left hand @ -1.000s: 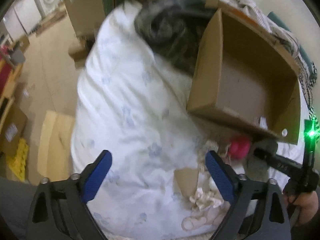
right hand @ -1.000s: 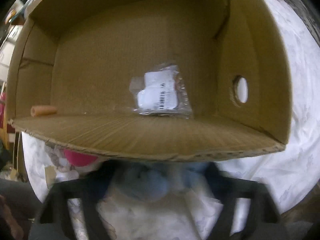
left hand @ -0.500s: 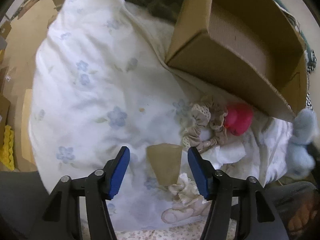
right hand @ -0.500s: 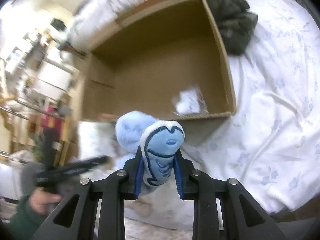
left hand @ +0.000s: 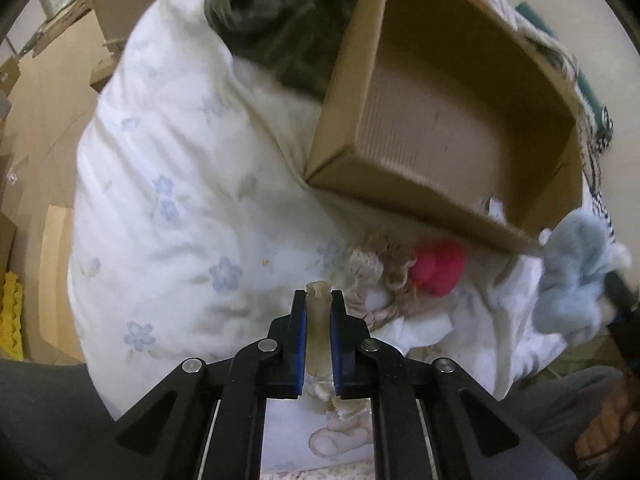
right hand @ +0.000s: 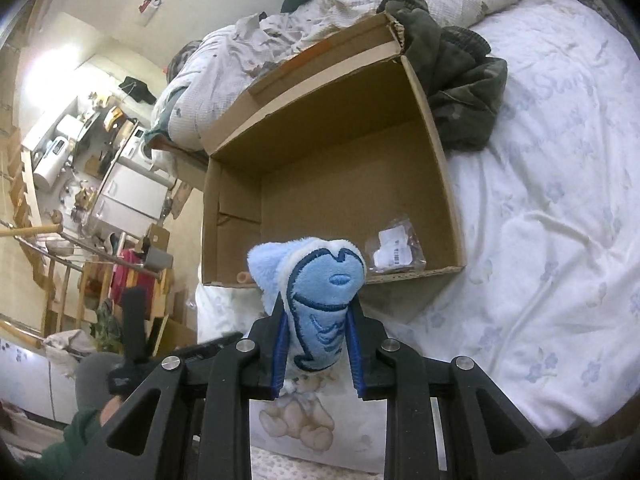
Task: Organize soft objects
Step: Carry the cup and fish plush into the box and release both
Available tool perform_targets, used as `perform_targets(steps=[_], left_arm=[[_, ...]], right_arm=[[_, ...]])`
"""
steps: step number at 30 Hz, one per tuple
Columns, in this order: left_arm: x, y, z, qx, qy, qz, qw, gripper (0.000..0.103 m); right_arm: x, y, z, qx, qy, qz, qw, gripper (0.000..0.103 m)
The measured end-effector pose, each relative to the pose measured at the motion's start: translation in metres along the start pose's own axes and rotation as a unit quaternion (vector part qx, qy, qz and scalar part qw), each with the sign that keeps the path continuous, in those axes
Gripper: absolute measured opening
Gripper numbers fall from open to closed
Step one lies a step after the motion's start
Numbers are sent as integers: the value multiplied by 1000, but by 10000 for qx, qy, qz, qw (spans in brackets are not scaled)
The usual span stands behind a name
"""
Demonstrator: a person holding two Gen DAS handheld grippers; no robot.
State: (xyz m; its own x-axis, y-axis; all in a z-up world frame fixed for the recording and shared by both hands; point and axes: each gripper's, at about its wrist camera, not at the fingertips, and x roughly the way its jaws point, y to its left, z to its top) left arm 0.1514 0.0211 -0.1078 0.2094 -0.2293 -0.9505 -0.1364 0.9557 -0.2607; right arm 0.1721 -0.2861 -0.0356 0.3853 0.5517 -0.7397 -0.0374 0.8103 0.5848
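My left gripper (left hand: pixel 319 300) is shut on a small beige soft piece (left hand: pixel 319 320) just above the white floral duvet (left hand: pixel 168 208). Beyond it lie a beige lace scrunchie (left hand: pixel 372 272) and a pink soft ball (left hand: pixel 438 266), next to the near wall of an open cardboard box (left hand: pixel 408 196). My right gripper (right hand: pixel 320 320) is shut on a light blue plush toy (right hand: pixel 320 280) and holds it up in front of the box (right hand: pixel 332 184). That plush shows in the left wrist view (left hand: pixel 572 276) at the right.
In the box lie a small plastic packet (right hand: pixel 396 250) and a short orange tube (right hand: pixel 243 278). A dark green garment (right hand: pixel 452 80) lies behind the box. The bed edge is near me, with floor and cardboard pieces (left hand: pixel 56 248) at the left.
My left gripper closed on the beige piece and lifted it. My right gripper drew the blue plush back, a little farther from the box.
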Motion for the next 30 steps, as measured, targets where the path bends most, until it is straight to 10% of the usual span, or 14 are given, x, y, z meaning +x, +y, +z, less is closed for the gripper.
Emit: perform_targets(steps=[17,30], left_arm=[[-104,-42,34,968,-1616,-60,9821,9],[-87,-70,76,1423,-1594,-41,9769,9]], right_arm=[[-32,10,16,-47,-901,408,9951,27],[-6,19,47,36,-949,343,9949,27]])
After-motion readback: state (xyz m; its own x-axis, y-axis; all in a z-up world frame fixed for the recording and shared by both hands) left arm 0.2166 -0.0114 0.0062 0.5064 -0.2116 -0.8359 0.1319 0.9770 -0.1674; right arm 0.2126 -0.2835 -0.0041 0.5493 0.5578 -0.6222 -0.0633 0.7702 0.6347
